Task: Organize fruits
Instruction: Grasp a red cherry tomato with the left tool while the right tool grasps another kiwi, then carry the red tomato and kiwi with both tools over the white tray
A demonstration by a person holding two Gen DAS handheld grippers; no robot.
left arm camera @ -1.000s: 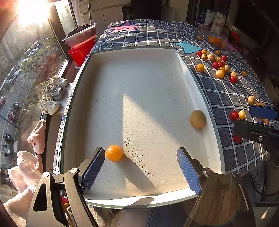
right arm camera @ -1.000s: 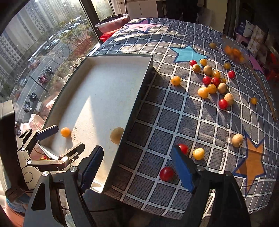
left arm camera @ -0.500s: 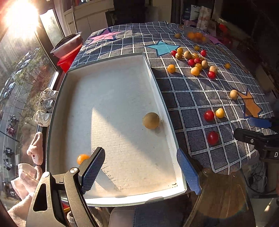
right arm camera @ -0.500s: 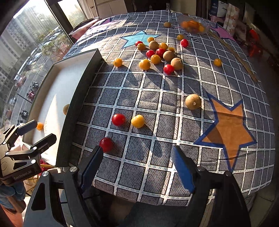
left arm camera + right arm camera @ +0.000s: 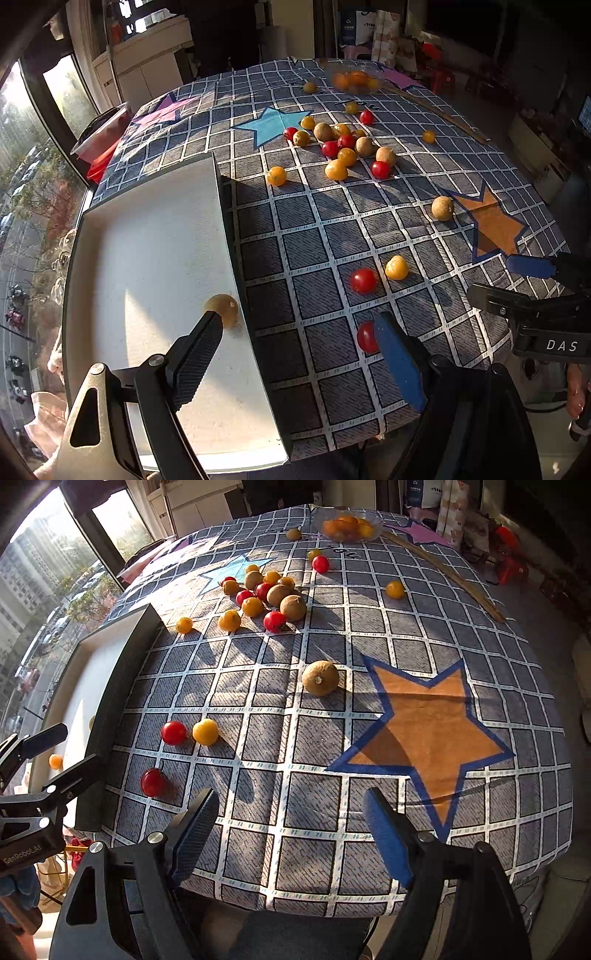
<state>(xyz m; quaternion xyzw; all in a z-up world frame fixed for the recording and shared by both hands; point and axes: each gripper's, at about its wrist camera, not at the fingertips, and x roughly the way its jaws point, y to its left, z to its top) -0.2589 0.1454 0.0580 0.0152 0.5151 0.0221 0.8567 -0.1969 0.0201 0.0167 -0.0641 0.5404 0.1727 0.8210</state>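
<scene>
**Both tools spread wide, nothing held, fruit mostly loose on the table**

Left tool (image 5: 299, 334) hovering over the near right wall of the white tray (image 5: 110, 236), jaws far apart and empty, straddling that wall: one finger over the tray floor, the other over the checked cloth. Just past the tray-side fingertip, a brown round fruit (image 5: 223, 308) lying inside the tray, close against the right wall. Partly hidden behind the blue finger, a red tomato (image 5: 365, 336) on the cloth. Farther out, another red tomato (image 5: 363, 280) just beside a yellow one (image 5: 396, 267).

Right tool (image 5: 290, 812) also gaping wide and gripping nothing, poised over the near edge of the table (image 5: 517, 672), beside the orange star (image 5: 428, 716) printed on the cloth. Ahead of it, a lone brown fruit (image 5: 320, 677) near the star's upper left point. Seen from the right wrist, a small orange fruit (image 5: 55, 761) in the tray's near corner, between the left tool's fingers.

Well beyond, a loose cluster of red, yellow and brown fruit (image 5: 266, 594) near the blue star (image 5: 229, 570). At the far edge, a clear bowl (image 5: 347, 526) holding orange fruit.
</scene>
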